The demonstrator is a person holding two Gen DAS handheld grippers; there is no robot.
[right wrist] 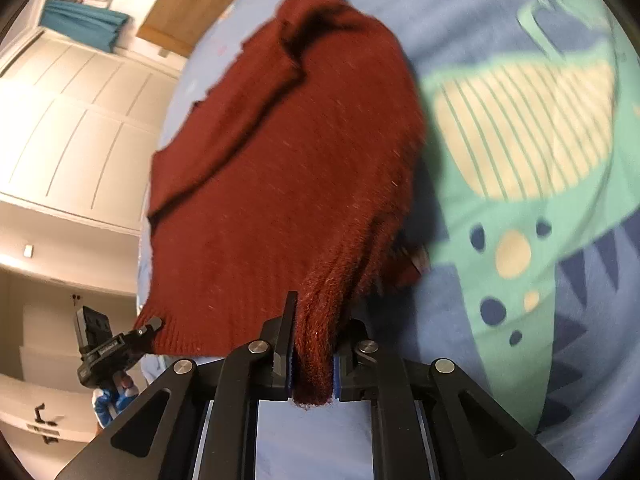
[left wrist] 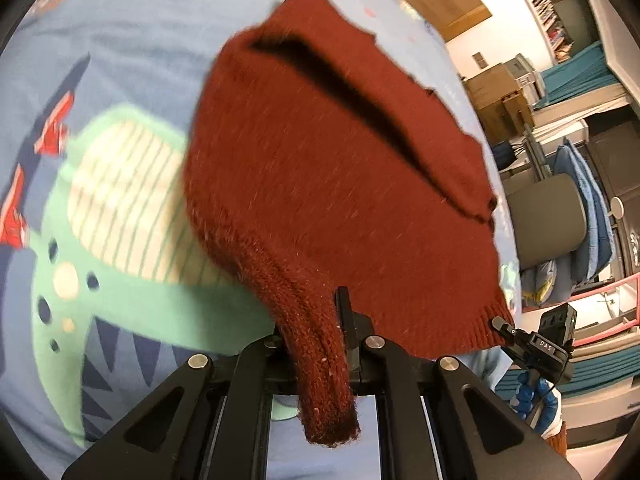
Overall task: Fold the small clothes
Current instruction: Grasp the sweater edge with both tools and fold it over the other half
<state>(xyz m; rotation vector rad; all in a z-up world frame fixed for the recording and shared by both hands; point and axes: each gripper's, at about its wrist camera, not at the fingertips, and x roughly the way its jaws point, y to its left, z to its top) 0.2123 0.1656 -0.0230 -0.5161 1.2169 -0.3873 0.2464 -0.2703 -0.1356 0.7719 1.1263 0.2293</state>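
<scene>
A dark red knitted sweater (left wrist: 340,168) hangs stretched between both grippers above a blue bedspread (left wrist: 132,40). My left gripper (left wrist: 316,332) is shut on one ribbed hem corner, which droops over its fingers. My right gripper (right wrist: 312,340) is shut on the other ribbed corner. The sweater also shows in the right wrist view (right wrist: 280,160), with a fold running down its body. Each view shows the other gripper at the far hem corner: the right gripper in the left wrist view (left wrist: 504,326) and the left gripper in the right wrist view (right wrist: 154,326).
The bedspread (right wrist: 500,20) has a green whale print (right wrist: 520,140), also seen in the left wrist view (left wrist: 100,208). White wardrobe doors (right wrist: 80,120) stand beyond the bed. A grey chair (left wrist: 548,216), boxes and shelves stand beside it.
</scene>
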